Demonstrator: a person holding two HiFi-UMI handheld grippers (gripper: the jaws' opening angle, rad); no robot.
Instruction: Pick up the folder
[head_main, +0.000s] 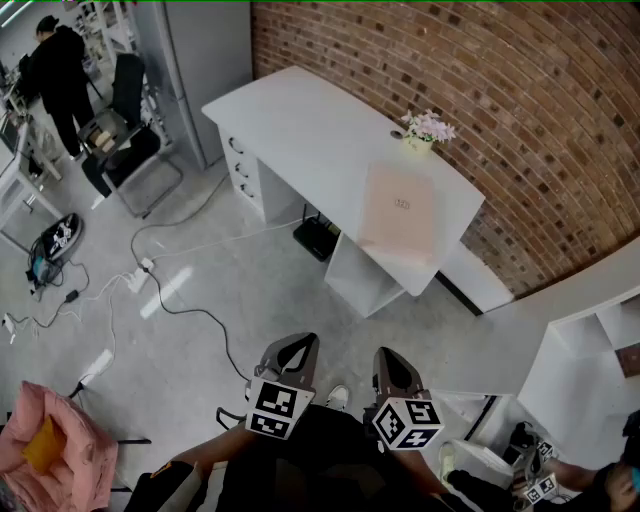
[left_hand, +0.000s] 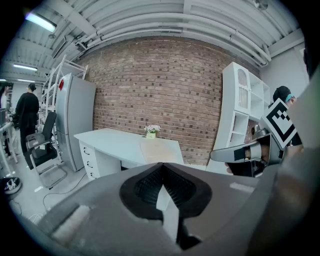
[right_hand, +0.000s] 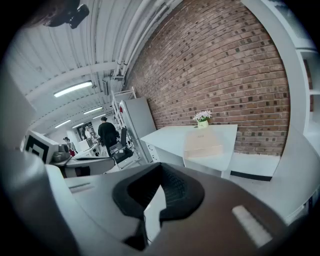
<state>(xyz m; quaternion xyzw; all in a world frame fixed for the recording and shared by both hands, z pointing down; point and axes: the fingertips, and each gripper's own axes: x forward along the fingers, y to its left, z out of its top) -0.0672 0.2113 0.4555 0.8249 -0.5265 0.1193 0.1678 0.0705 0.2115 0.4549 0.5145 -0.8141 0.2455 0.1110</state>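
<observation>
A pale beige folder (head_main: 400, 208) lies flat on the right end of a white desk (head_main: 300, 120), close to a small pot of flowers (head_main: 428, 128). Both grippers are far from it, held low over the floor in front of the person. My left gripper (head_main: 293, 352) is shut with nothing in it, and so is my right gripper (head_main: 392, 366) beside it. In the left gripper view the folder (left_hand: 160, 149) shows beyond the closed jaws (left_hand: 162, 168). The right gripper view has the folder (right_hand: 202, 144) ahead of its closed jaws (right_hand: 160, 169).
A red brick wall (head_main: 500, 90) runs behind the desk. A white shelf unit (head_main: 585, 370) stands at the right. Cables and a power strip (head_main: 140, 280) lie on the floor at the left. A person in black (head_main: 60, 75) stands by an office chair (head_main: 125, 130) far left. A pink garment (head_main: 50, 450) sits bottom left.
</observation>
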